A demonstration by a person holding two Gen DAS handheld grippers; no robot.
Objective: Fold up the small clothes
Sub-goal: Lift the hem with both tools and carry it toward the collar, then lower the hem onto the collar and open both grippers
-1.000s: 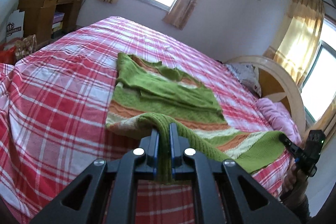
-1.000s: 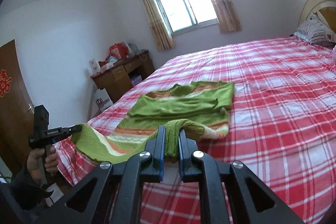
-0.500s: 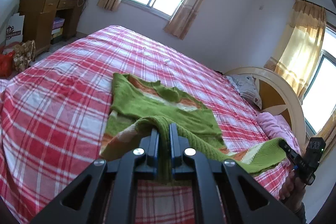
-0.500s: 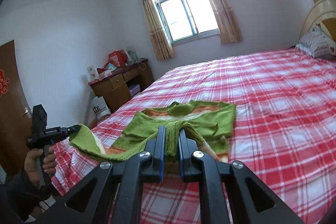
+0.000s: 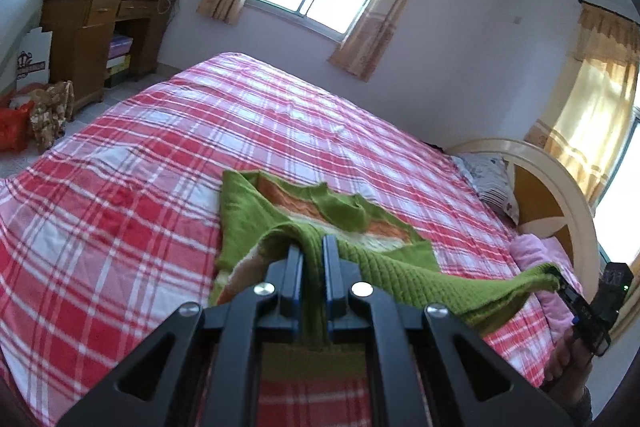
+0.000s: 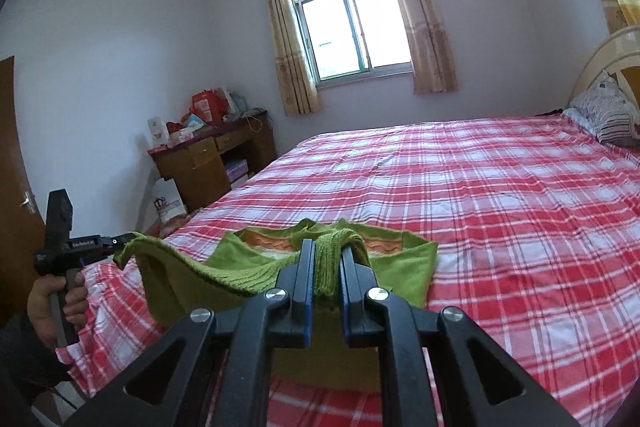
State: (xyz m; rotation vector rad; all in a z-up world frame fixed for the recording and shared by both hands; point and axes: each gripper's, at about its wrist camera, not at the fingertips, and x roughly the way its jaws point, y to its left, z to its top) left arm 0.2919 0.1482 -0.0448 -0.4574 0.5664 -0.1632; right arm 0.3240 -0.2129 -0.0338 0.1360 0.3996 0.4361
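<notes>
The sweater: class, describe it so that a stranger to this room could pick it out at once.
Find the big bed with the red plaid cover. On its near edge lies the sweater, its hem lifted by the left gripper and right gripper. It is the only green knit, banded orange and cream.

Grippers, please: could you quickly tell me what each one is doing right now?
Left gripper: shut on the green sweater.
Right gripper: shut on the same sweater.
</notes>
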